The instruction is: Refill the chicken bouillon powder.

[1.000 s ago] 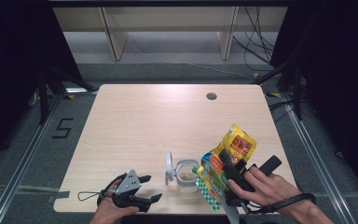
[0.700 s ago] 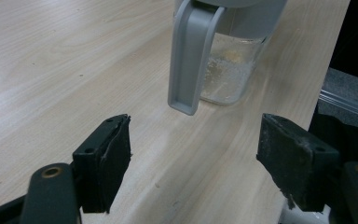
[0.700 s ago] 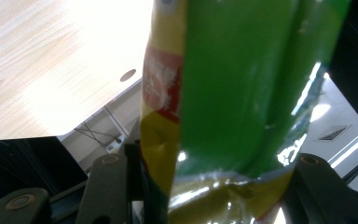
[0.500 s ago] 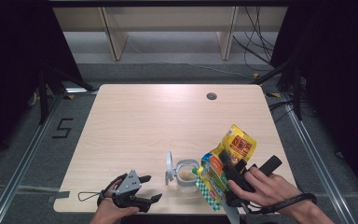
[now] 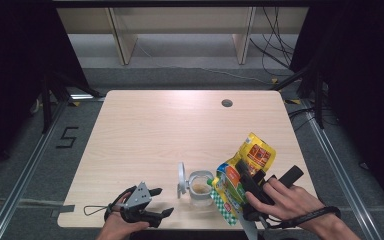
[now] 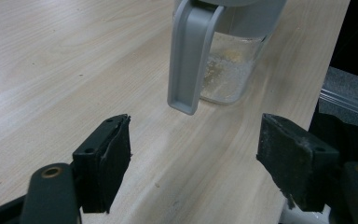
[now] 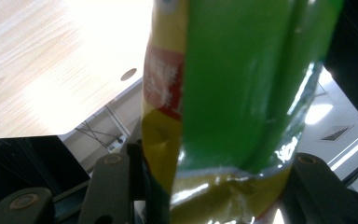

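The snack bag [image 5: 242,175], yellow, green and orange with a checked green-and-white end, is held tilted above the near right part of the table [image 5: 180,130], its lower end just beside the mouth of the clear jar [image 5: 200,187]; the printing on the bag is too small and blurred to read. The right gripper [image 5: 250,192] is clamped on the bag, and in the right gripper view the green and yellow film [image 7: 233,107] sits between its jaws. The jar stands on the table near the front edge, holding a little pale granular content, its grey hinged lid [image 5: 181,179] open to the left. The left gripper [image 5: 152,202] rests at the near left edge, jaws apart and empty, facing the jar; a painted "5" [image 5: 67,137] marks the floor left of the table.
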`<state>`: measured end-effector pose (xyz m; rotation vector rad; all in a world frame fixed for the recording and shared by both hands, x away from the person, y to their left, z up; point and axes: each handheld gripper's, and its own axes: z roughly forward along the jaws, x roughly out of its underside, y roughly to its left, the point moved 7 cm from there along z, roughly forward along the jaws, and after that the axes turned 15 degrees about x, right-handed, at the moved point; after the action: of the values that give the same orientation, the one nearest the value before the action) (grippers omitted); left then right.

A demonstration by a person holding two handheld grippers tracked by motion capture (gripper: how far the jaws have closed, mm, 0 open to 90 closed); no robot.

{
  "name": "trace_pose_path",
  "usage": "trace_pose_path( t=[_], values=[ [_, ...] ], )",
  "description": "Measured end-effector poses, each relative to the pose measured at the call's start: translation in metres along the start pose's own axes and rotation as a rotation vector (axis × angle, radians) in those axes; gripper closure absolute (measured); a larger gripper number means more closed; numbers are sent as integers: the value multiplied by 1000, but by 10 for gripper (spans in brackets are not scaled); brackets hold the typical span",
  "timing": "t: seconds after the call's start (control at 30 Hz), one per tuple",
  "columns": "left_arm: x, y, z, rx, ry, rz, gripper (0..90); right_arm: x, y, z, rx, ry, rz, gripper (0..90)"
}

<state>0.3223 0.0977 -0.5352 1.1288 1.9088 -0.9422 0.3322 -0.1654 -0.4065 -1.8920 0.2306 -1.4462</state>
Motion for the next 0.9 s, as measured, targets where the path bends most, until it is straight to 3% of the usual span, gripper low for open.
trace_pose_path(
  t=[0.23,0.3,0.33,0.43,0.57,0.6,0.83,0.9],
  values=[
    [0,0,0,-11,-2,-1,253,1,-2,-1,-2,3,-3,540],
    [1,3,0,-17,7,22,252,0,-2,0,0,-3,3,540],
    [0,0,-1,2,8,4,252,0,-2,0,1,-4,7,540],
    [-1,1,-2,-2,10,30,252,-1,-3,1,3,-12,-2,541],
    [-1,1,-2,0,9,28,252,-1,-3,2,2,-11,-11,542],
    [0,0,-1,3,6,2,252,-1,-4,2,0,-13,-14,544],
    [-1,1,-2,1,8,28,245,-2,-5,3,-1,-17,-8,546],
    [0,0,-1,4,4,3,244,-2,-6,4,4,-23,-19,547]
  ],
)
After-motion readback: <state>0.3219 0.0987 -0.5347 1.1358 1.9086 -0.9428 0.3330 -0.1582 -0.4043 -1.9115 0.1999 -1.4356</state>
